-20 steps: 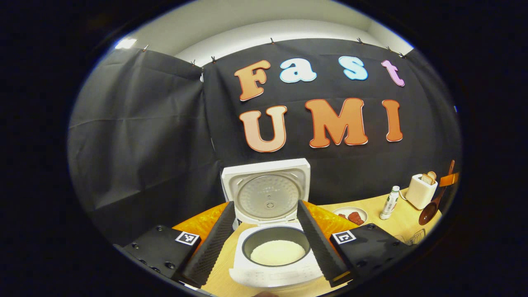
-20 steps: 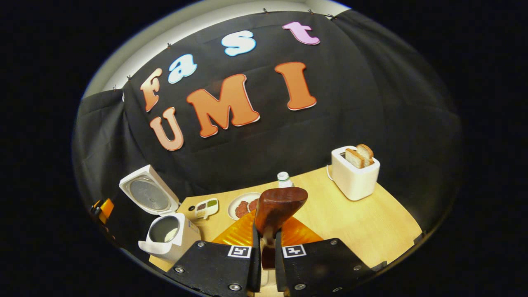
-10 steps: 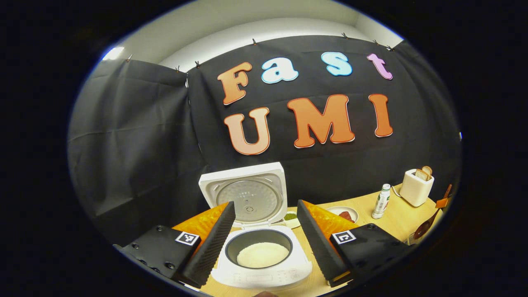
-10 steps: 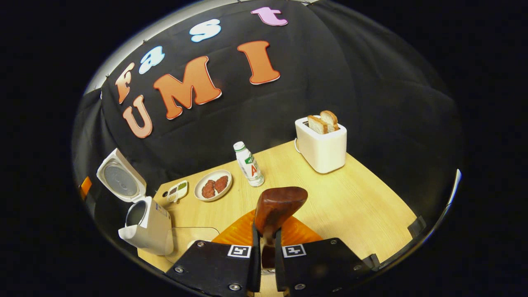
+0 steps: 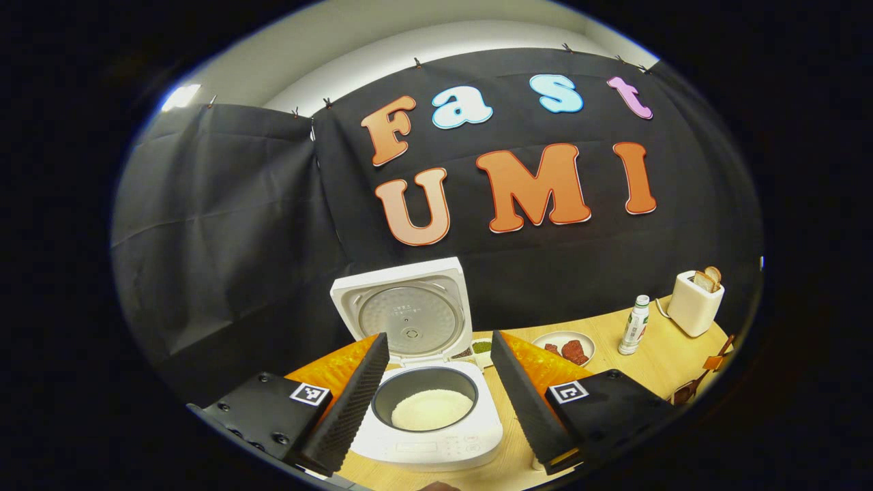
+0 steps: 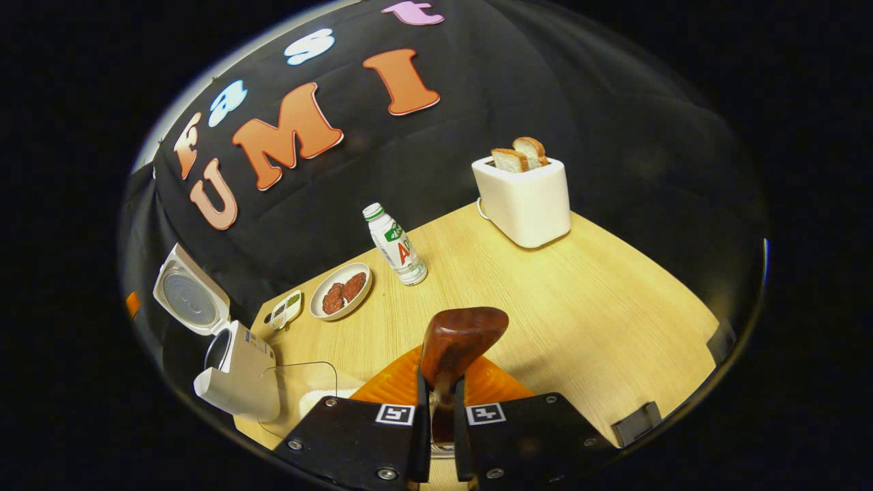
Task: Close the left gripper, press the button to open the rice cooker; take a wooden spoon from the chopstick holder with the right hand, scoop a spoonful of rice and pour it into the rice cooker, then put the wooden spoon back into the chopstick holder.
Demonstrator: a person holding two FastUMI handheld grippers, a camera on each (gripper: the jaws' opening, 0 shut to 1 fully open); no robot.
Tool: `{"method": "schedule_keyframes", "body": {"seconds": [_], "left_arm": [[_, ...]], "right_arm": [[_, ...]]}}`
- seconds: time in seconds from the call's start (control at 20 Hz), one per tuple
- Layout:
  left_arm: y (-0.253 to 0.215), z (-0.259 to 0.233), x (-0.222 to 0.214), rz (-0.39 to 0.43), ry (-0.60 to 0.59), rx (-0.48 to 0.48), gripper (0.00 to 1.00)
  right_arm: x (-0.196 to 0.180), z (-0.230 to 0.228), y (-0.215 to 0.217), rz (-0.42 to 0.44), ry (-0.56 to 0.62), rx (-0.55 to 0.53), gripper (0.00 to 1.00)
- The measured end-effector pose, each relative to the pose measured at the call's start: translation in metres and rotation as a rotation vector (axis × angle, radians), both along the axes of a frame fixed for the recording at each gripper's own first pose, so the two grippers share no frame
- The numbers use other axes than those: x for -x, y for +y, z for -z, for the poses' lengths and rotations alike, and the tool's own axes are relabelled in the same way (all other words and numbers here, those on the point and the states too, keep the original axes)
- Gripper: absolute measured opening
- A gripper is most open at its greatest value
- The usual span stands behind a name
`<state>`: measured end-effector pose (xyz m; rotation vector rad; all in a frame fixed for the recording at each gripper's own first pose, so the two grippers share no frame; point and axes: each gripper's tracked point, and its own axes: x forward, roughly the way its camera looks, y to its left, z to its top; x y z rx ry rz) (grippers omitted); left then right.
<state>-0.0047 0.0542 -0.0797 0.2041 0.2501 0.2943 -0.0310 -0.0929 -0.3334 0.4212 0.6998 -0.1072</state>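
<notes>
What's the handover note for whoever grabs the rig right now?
Left gripper: open, empty, in front of the rice cooker.
Right gripper: shut on the wooden spoon, bowl end forward, above the table.
Done: cooker lid up, rice in the pot.
Left: return the spoon to the chopstick holder; I can't make the holder out for sure.
</notes>
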Motion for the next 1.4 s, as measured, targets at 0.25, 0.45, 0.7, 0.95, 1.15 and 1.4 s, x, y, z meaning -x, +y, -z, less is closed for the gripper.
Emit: {"method": "schedule_keyframes", "body": {"seconds": [0.25, 0.45, 0.7, 0.95, 1.15, 1.4], "left_arm": [[-0.003, 0.002, 0.001, -0.045, 0.014, 0.044, 1.0], [-0.002, 0.003, -0.013, -0.051, 0.015, 0.134, 1.0], [0.029, -0.022, -0.061, 0.011, 0.0, 0.199, 1.0], [0.079, -0.031, -0.116, 0.005, 0.071, 0.224, 0.99], [0.112, -0.05, -0.159, -0.011, 0.086, 0.292, 1.0], [0.13, -0.031, -0.197, -0.037, 0.21, 0.388, 0.98]], "right_arm": [[-0.001, 0.012, 0.004, 0.007, 0.007, -0.067, 0.13], [0.007, 0.018, 0.005, -0.02, 0.046, -0.097, 0.21], [0.022, 0.012, -0.007, 0.022, 0.112, -0.044, 0.56], [0.019, -0.045, -0.033, 0.105, 0.024, 0.091, 0.81], [0.02, -0.109, -0.045, 0.139, -0.072, 0.208, 0.91], [0.029, -0.172, -0.054, 0.128, -0.181, 0.414, 0.92]]}}
